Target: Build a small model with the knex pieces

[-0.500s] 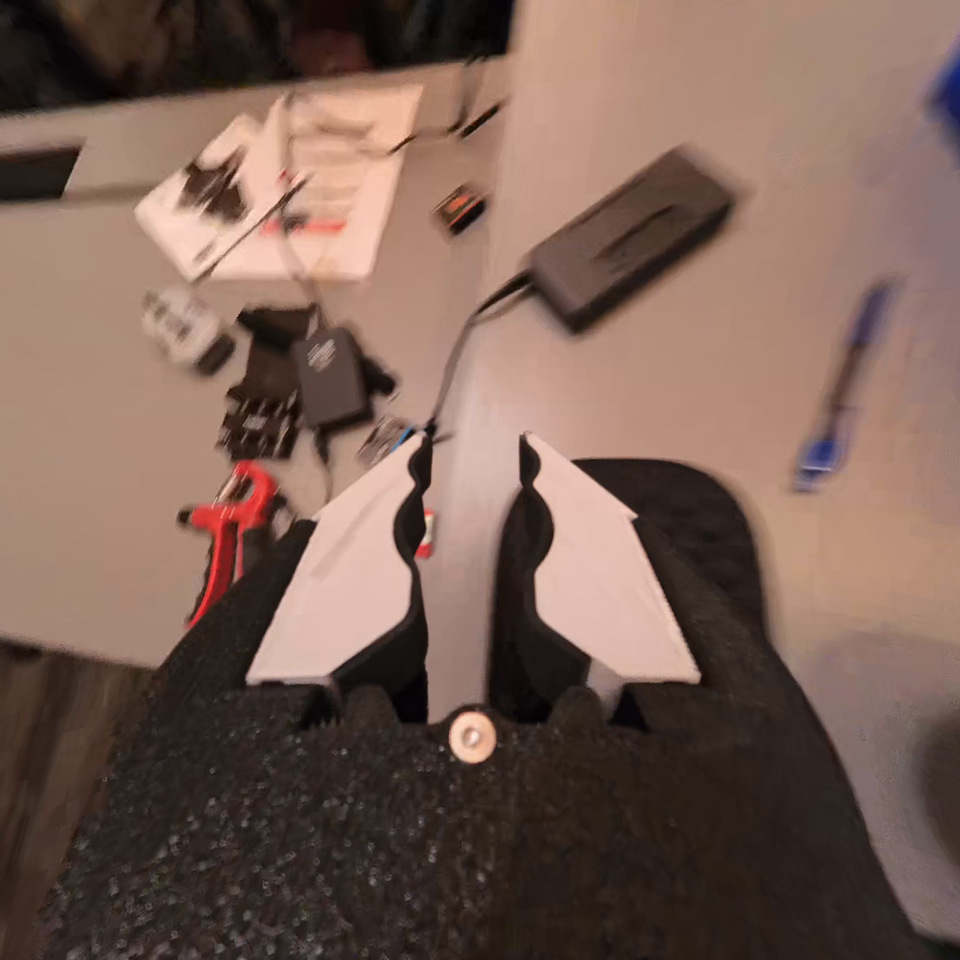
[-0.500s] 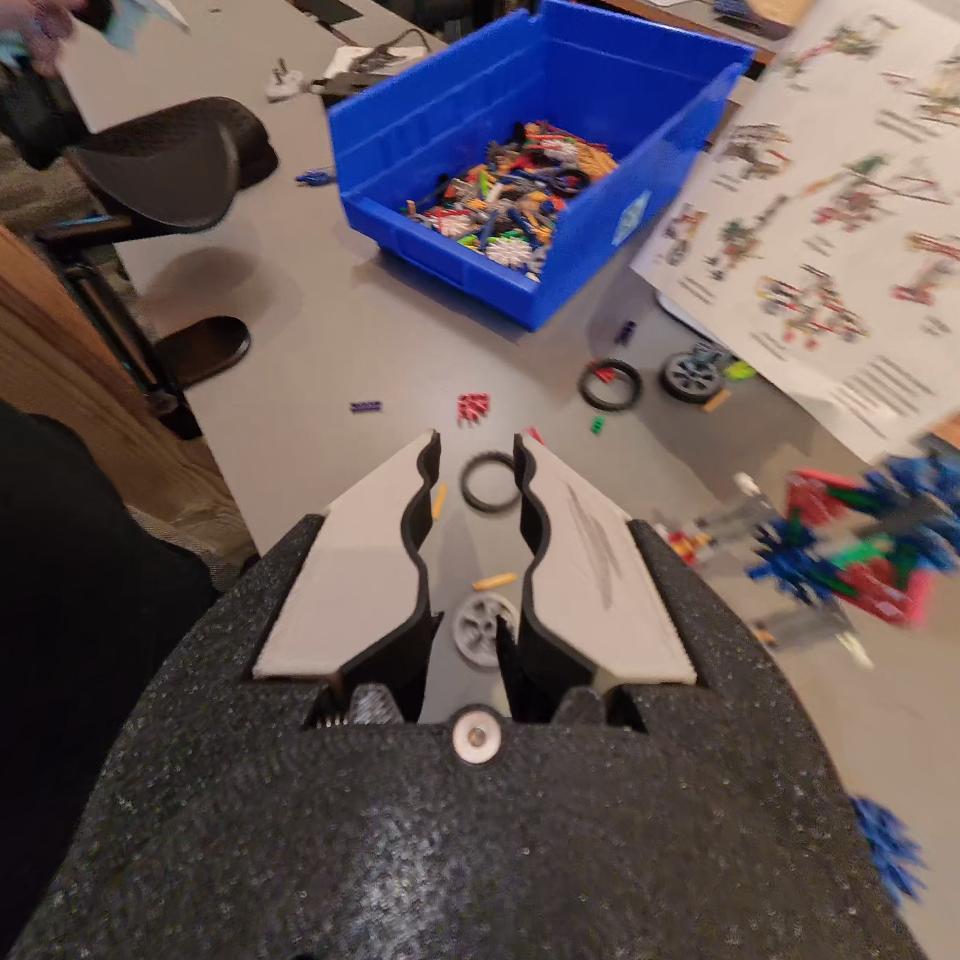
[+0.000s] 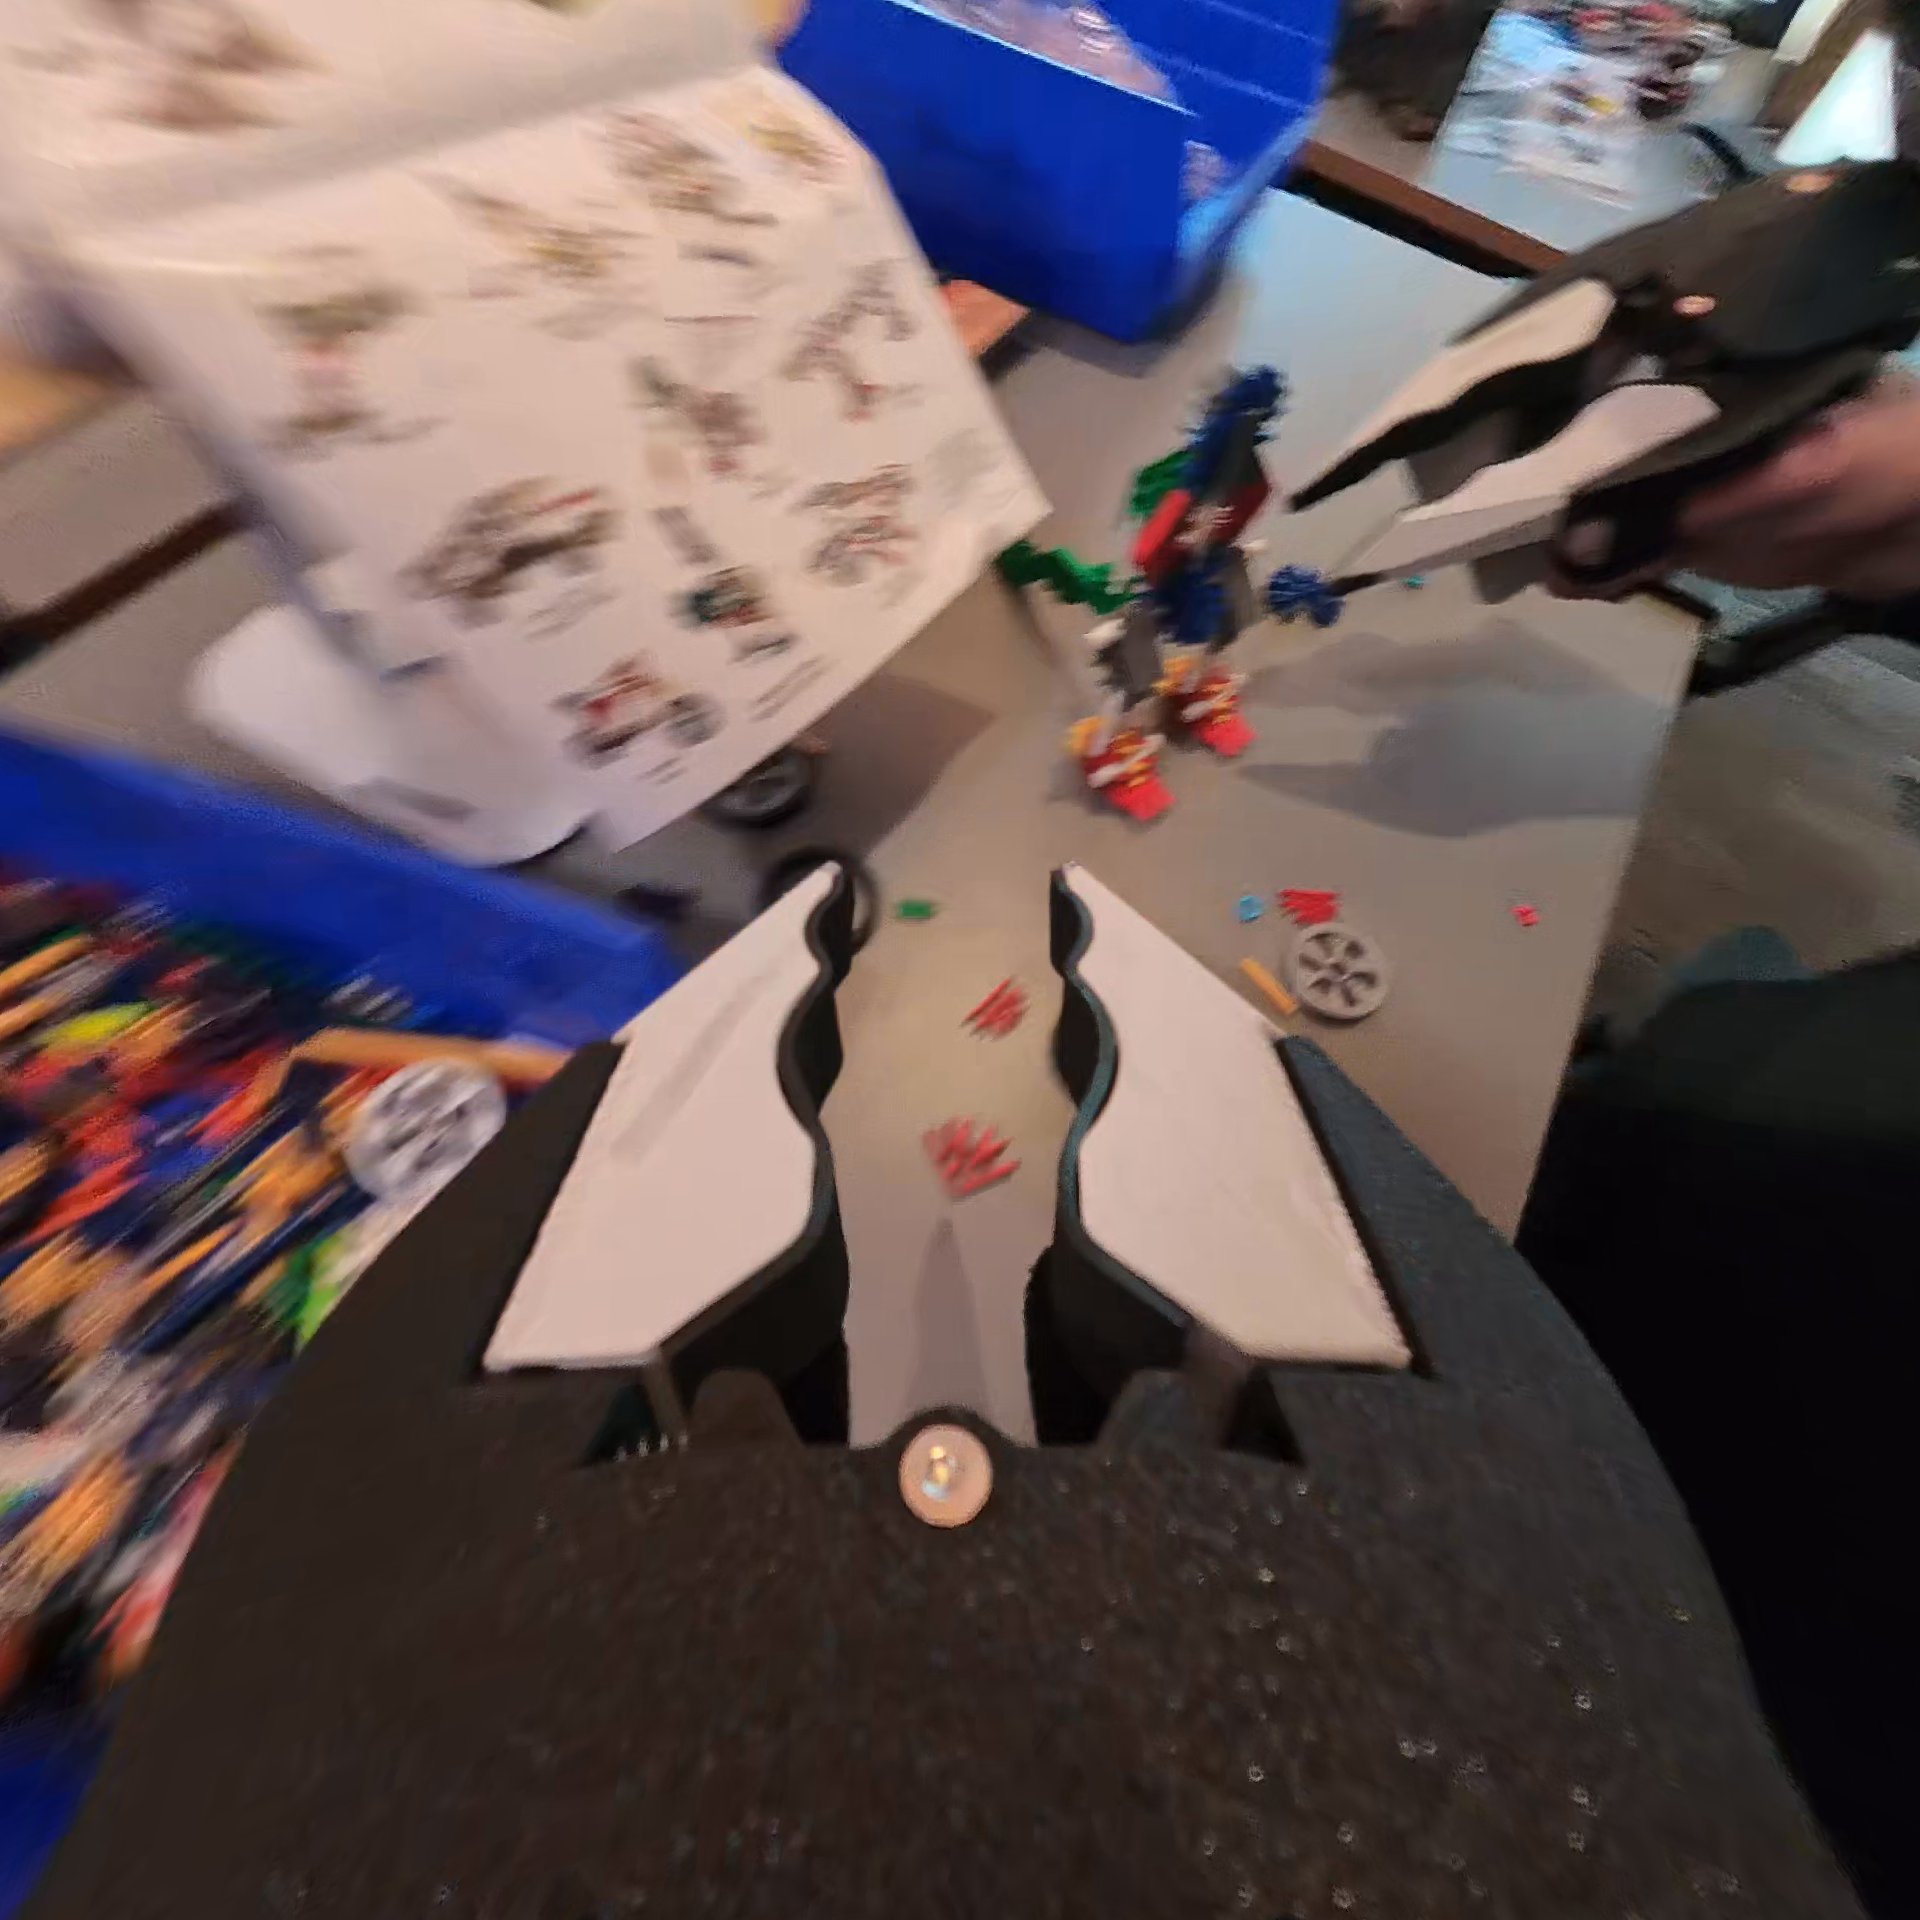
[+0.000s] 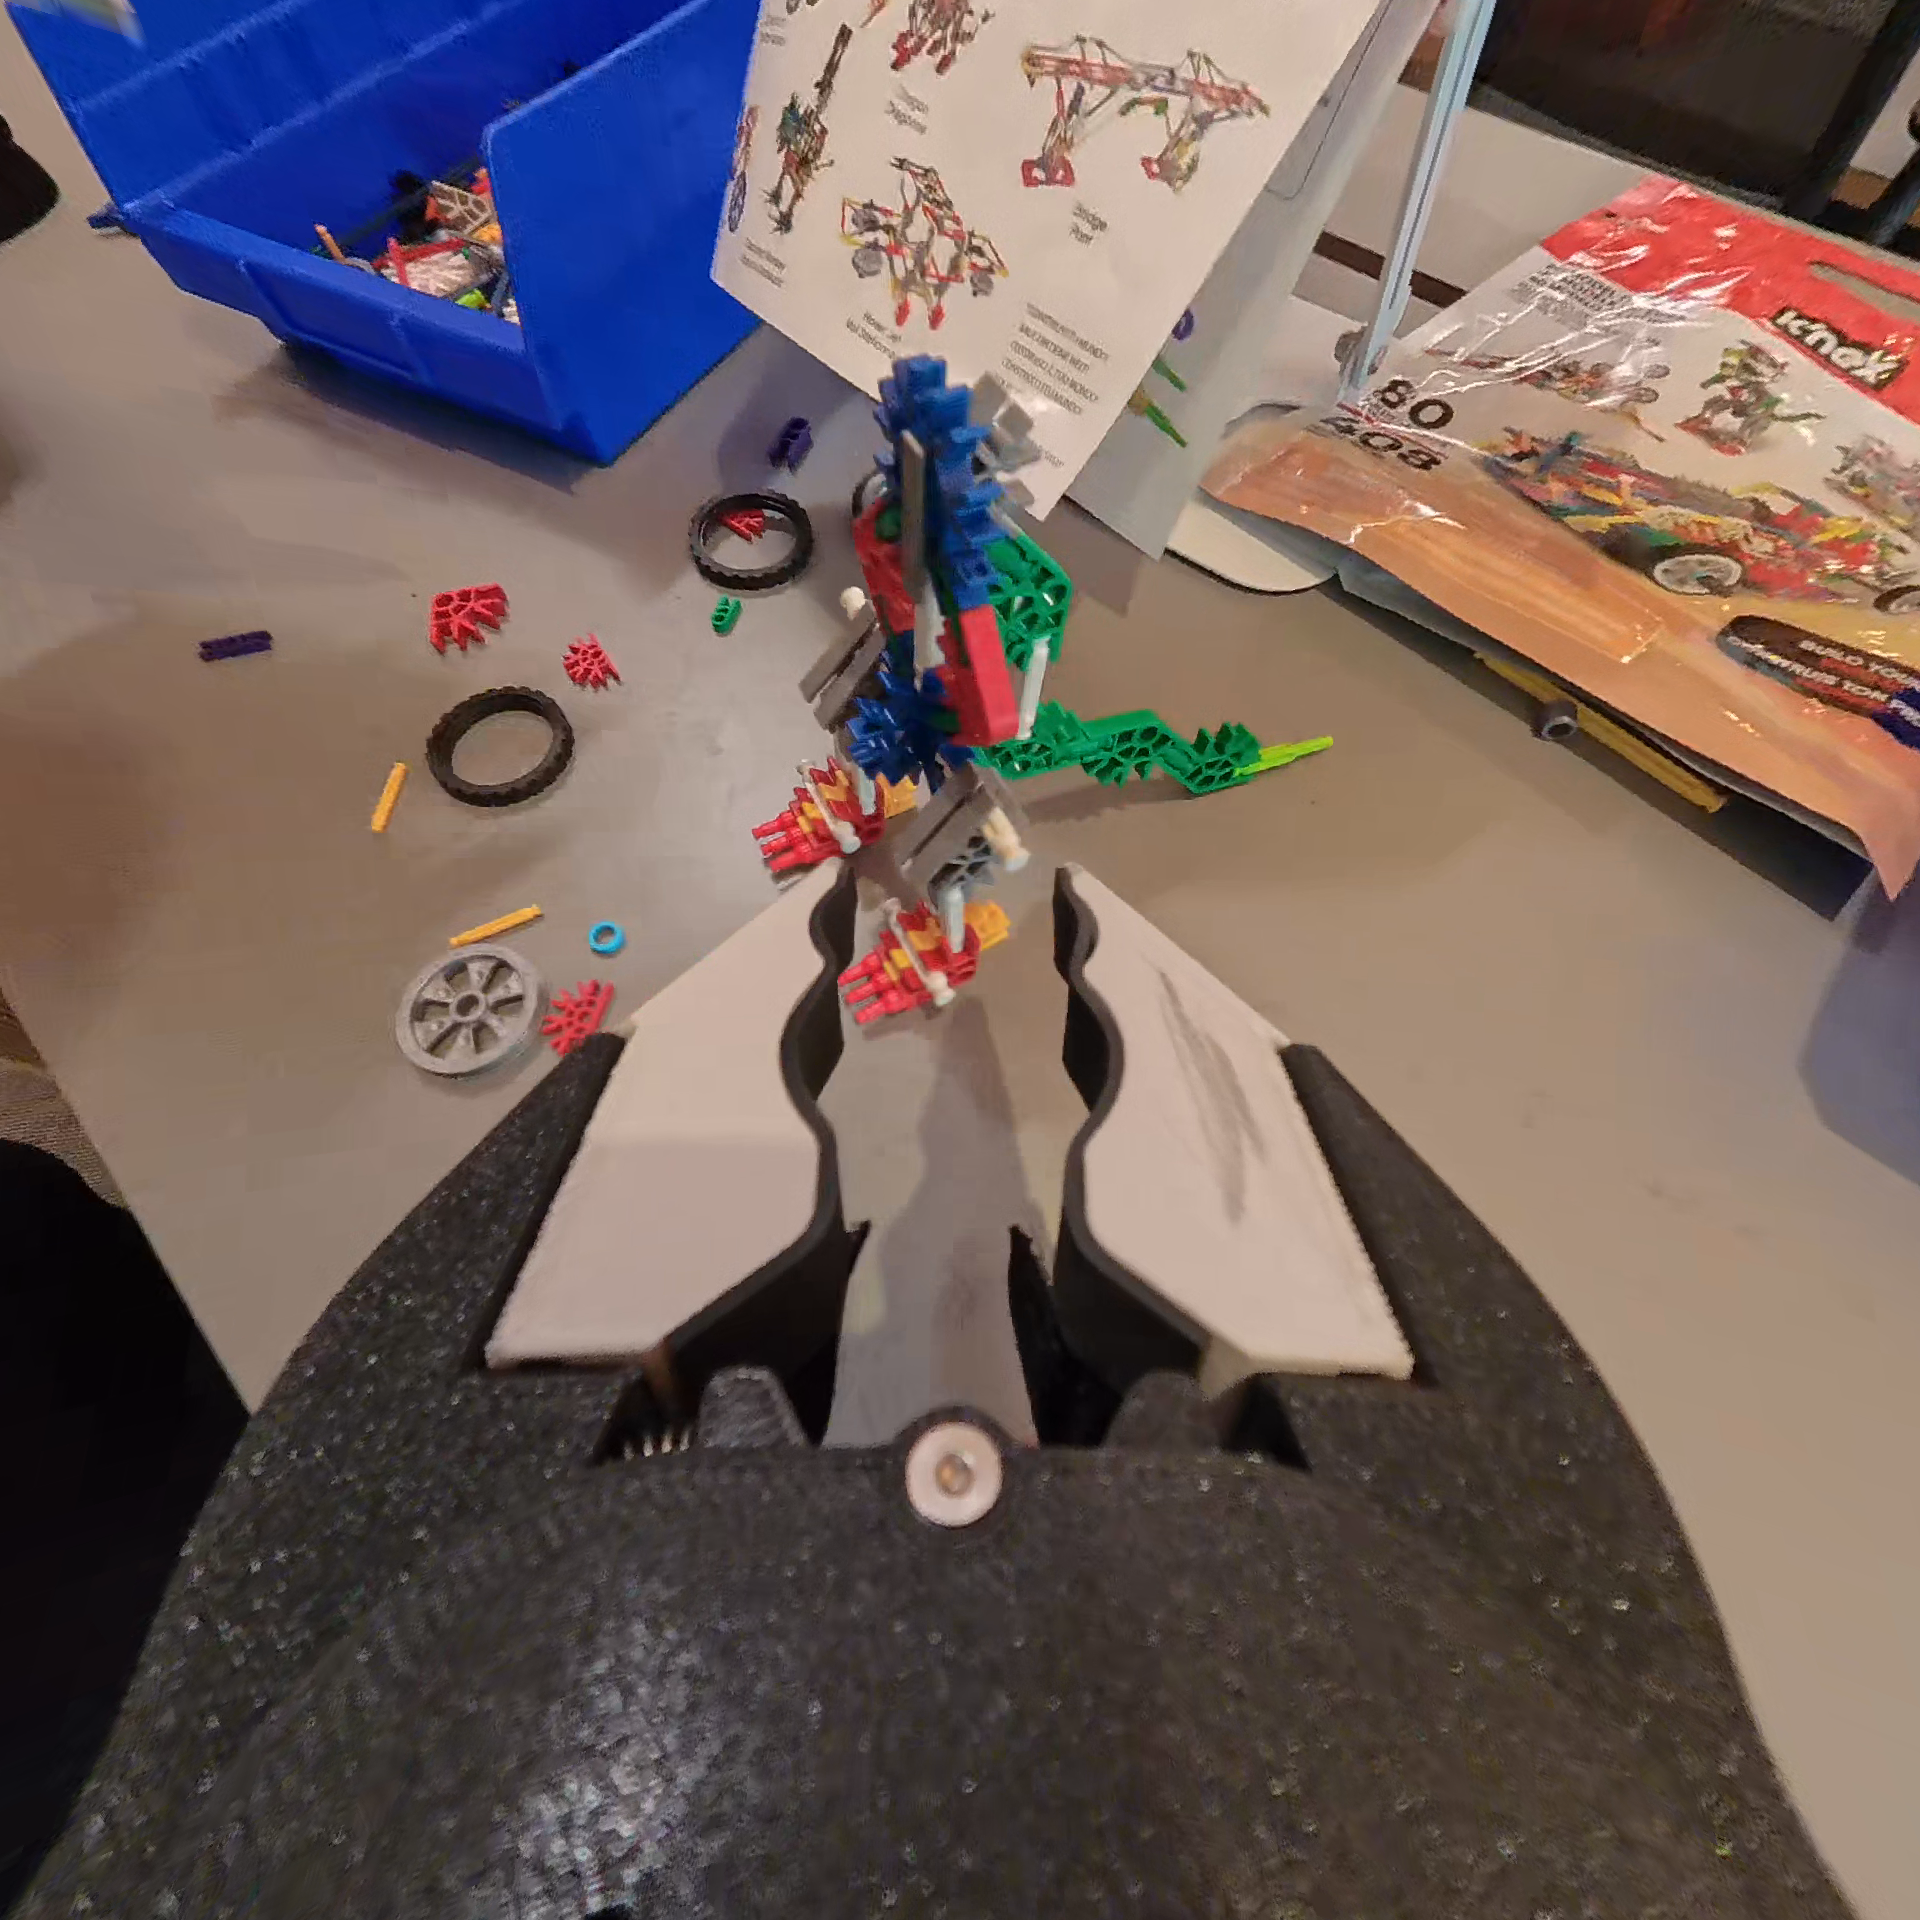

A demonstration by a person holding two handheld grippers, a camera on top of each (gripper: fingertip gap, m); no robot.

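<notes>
The toy figure, built of blue, red, green and grey construction pieces, stands upright on the grey desk, with a green tail trailing along the surface to the right. It is straight ahead of the right gripper, whose jaws are spread and empty; the figure's near red-and-yellow foot shows in the gap between the fingertips, though whether it is level with them or below them cannot be told. The figure's long axis runs up and down, roughly across the line of the fingers.

The left gripper is also spread and empty, and is well apart from the figure, which stands farther off and a little right of its line. Small red connector pieces lie on the desk below its gap. So the right gripper is the nearer one.

To the left of the figure lie two black tyres, a grey wheel, yellow rods and red connectors. Farther left is a blue bin of loose parts. Behind the figure a printed instruction sheet stands propped, and on the right lies a plastic bag with printed pictures.
</notes>
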